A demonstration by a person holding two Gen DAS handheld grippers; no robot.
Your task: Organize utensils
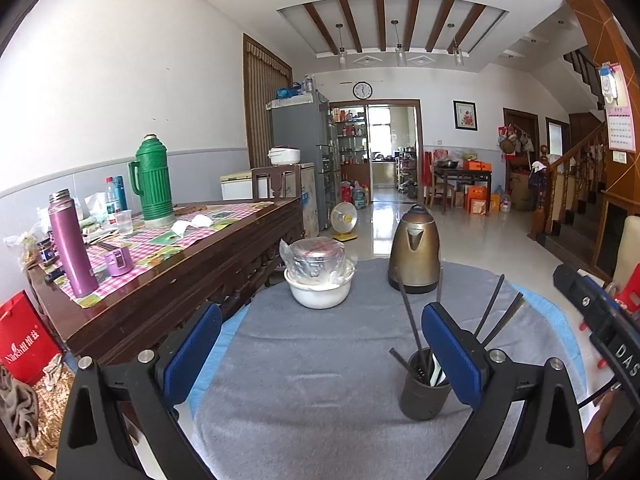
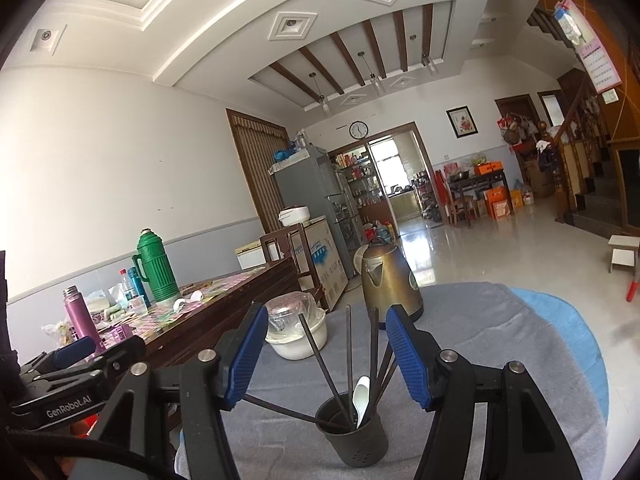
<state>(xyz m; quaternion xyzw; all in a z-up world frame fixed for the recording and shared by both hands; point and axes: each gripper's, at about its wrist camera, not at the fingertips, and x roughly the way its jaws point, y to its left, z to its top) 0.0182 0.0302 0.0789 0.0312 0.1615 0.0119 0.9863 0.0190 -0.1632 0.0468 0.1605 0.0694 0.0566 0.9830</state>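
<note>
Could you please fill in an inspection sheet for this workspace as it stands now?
Surface: round table under a grey towel cloth, blue edge showing.
Job's things: dark cylindrical utensil holder upright, holding dark chopsticks and a white spoon; none seen loose on the cloth.
Clutter: bronze electric kettle; white bowl with a plastic-wrapped metal pot.
Grippers: left gripper open, empty; right gripper open, empty, holder ahead between its fingers.
Cables: a black cable at the right gripper's lower left.
Surroundings: wooden side table with green thermos and purple flask; tiled floor beyond.
</note>
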